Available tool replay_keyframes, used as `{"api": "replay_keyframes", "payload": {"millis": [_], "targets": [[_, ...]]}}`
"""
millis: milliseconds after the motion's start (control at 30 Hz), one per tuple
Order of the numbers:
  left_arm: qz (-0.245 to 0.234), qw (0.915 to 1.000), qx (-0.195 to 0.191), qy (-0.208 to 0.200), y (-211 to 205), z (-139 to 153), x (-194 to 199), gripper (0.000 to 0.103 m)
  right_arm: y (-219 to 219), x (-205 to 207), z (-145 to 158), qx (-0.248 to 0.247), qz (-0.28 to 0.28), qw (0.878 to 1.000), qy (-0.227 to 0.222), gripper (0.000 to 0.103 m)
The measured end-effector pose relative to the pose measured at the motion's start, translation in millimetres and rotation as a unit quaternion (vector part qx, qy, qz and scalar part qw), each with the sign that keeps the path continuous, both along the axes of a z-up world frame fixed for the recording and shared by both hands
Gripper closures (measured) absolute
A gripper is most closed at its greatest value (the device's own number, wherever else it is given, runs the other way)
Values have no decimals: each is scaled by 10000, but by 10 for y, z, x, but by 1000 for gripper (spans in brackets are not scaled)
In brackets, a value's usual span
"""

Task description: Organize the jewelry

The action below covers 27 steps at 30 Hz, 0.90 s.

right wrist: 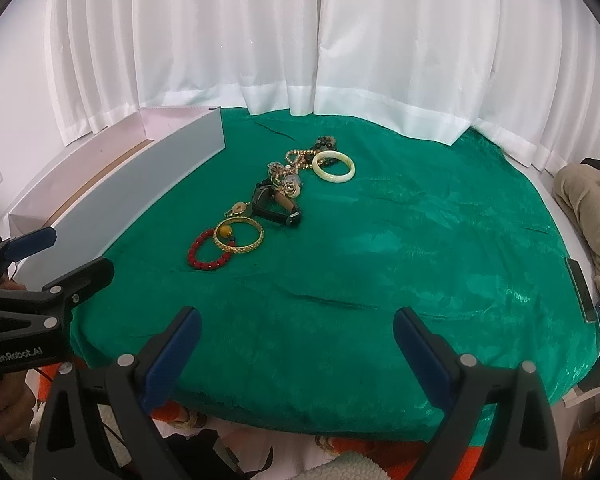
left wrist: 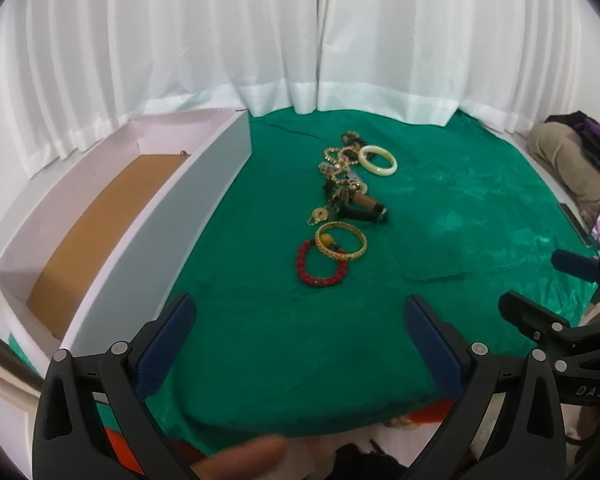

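both tools are hovering at the near edge of the green cloth [left wrist: 440, 216]; the left gripper [left wrist: 300, 336] is standing with its jaws spread wide and nothing between them; the right gripper [right wrist: 298, 344] is likewise spread and empty, and is showing beside the left one in the left wrist view.

the jewelry is lying in a loose line ahead of both grippers, well apart from the fingertips; nearest is the red bead bracelet [left wrist: 320, 264], touching or slightly under the gold bangle [left wrist: 342, 244] just beyond it; further ahead a small gold pendant [left wrist: 319, 215], a black and brown strap piece [left wrist: 364, 210], then a tangle of gold chains [left wrist: 340, 168]; furthest is the pale jade bangle [left wrist: 378, 160]. the open white box [left wrist: 148, 232] with its brown floor is sitting to the left of the left gripper, apparently the destination.

handling judgement: the red bead bracelet is looking light and limp, probably strung on elastic, so pinching across one bead section should be lifting it whole; the gold bangle is looking rigid and slick, so gripping across the band is advisable; the jade bangle is probably hard, smooth and breakable, needing a gentle squeeze across its rim; the chains are likely snagging one another and may be dragging neighbours along.
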<state>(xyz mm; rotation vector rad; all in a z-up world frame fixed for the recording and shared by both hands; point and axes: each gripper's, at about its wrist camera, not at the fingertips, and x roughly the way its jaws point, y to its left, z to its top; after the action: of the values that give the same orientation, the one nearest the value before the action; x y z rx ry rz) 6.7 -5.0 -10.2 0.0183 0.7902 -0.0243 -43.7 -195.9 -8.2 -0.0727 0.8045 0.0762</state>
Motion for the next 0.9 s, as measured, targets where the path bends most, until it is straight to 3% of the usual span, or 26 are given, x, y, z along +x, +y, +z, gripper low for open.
{"api": "replay_keyframes", "payload": {"millis": [900], "targets": [[-4, 9999, 41, 105, -16, -30, 16, 0, -22, 25, -38, 106, -14, 9999, 127, 4]]}}
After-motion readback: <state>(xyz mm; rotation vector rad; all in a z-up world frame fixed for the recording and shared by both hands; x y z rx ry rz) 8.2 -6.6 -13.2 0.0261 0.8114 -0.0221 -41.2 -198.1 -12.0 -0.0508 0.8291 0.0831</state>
